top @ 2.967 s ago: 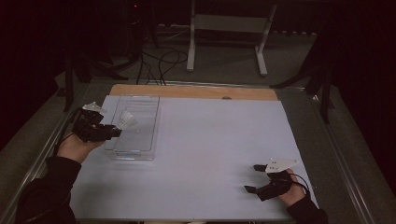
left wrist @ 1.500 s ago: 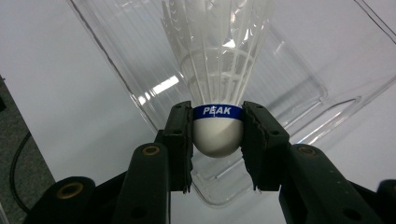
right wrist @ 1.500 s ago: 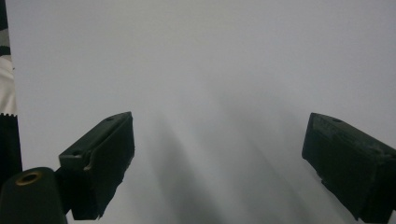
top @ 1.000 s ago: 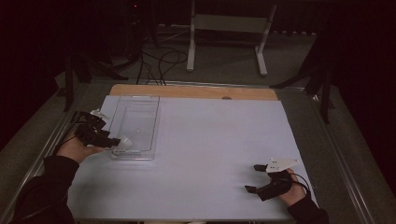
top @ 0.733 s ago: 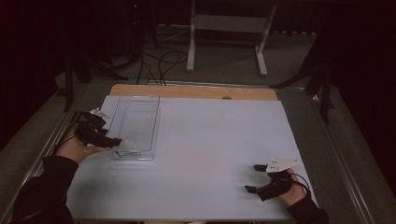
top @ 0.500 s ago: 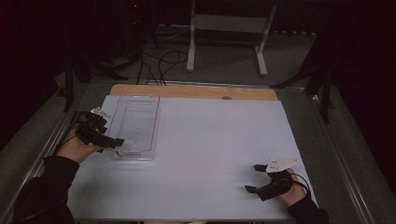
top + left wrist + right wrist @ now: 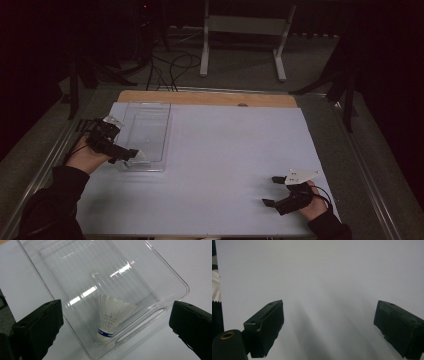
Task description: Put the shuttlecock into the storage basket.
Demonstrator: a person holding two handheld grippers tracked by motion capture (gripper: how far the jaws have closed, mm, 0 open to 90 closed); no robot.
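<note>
My left gripper, jaws just opened wide and empty, hovers over the shuttlecock lying in the clear tray at ten o'clock. Featherlight, its skirt crushable; I would grip the cork. My right gripper rests open, empty.

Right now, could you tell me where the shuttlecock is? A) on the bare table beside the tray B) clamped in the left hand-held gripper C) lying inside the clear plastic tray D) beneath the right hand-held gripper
C: the shuttlecock lies inside the clear plastic tray, near one end wall.
</note>
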